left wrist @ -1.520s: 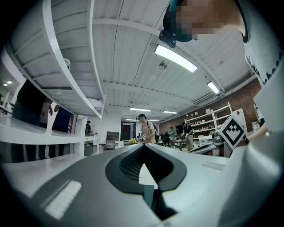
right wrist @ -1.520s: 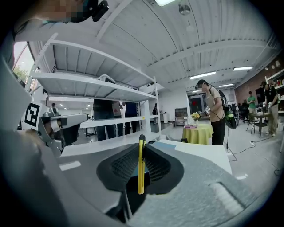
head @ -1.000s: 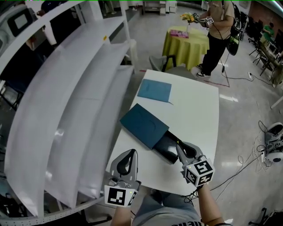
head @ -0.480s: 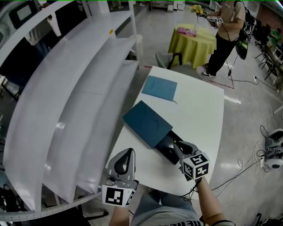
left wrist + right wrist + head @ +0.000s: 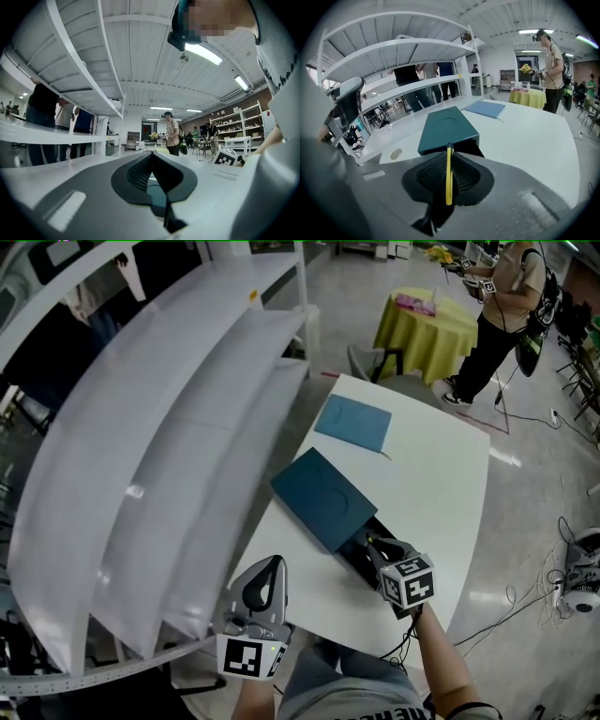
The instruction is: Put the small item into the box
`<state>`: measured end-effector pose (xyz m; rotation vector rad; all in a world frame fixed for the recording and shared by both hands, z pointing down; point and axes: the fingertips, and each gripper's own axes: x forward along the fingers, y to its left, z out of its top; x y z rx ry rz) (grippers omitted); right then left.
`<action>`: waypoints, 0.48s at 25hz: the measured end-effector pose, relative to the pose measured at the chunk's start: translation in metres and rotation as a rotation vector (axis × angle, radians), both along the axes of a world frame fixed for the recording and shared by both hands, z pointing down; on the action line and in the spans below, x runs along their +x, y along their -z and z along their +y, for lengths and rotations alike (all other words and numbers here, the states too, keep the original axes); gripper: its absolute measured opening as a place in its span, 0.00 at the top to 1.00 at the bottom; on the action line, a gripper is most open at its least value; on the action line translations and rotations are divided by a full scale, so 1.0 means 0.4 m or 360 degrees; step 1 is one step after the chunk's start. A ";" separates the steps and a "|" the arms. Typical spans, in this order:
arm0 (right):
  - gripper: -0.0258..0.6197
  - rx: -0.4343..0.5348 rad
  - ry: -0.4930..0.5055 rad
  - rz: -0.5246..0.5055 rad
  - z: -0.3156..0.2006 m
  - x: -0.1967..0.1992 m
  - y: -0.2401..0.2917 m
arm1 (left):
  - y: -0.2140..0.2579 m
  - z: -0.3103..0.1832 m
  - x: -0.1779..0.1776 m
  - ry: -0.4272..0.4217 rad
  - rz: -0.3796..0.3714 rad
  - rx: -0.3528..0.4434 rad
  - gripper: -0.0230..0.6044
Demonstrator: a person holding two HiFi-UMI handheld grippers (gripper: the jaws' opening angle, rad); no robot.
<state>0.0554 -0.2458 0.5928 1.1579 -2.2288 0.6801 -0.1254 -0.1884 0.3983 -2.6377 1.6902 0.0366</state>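
Shelving [image 5: 141, 446]: white rack, well left of the left tongs, no part in this.
Left tongs [image 5: 272, 570]: pressed together, nothing between them. They hang off the near edge of the surface [image 5: 441, 493], left of and behind the right tongs. Idle.
Box [image 5: 323, 498]: teal sleeve flat on the surface, just ahead of the right tongs. Its black inner tray [image 5: 354, 561] is slid out toward those tongs.
Small item [image 5: 448, 176]: thin yellow strip seen edge-on, can't tell what it is. It sits upright in the right tongs' pinch, front end poking just past the tips toward the tray. Not in the box yet.
Right tongs [image 5: 379, 547]: clamped on the small item, tips at the pulled-out end of the tray, pointing along the box.
Blue folder [image 5: 353, 423]: flat, far ahead of the right tongs, beyond the box, apart from it.
Step (judged): final approach and drop into the tray.
Risk 1: letting go too early or off-centre; the strip could hit the tray wall and fall onto the surface.
Risk 2: tips nudging the tray. The box is unheld since the left tongs are away, so it could slide or the tray could push shut.
Risk 3: the strip is held on edge, so it may hang on one pad as the tongs spread.
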 end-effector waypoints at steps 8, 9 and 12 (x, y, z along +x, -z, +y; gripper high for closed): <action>0.89 -0.0130 0.0042 0.0083 -0.014 -0.016 -0.059 | -0.007 0.003 -0.028 0.0063 -0.0003 -0.0020 0.94; 0.89 -0.0145 0.0042 0.0095 -0.015 -0.016 -0.066 | -0.008 0.004 -0.029 0.0066 -0.0004 -0.0022 0.94; 0.89 -0.0192 0.0035 0.0124 -0.019 -0.016 -0.088 | -0.012 0.009 -0.029 0.0075 -0.0006 -0.0030 0.94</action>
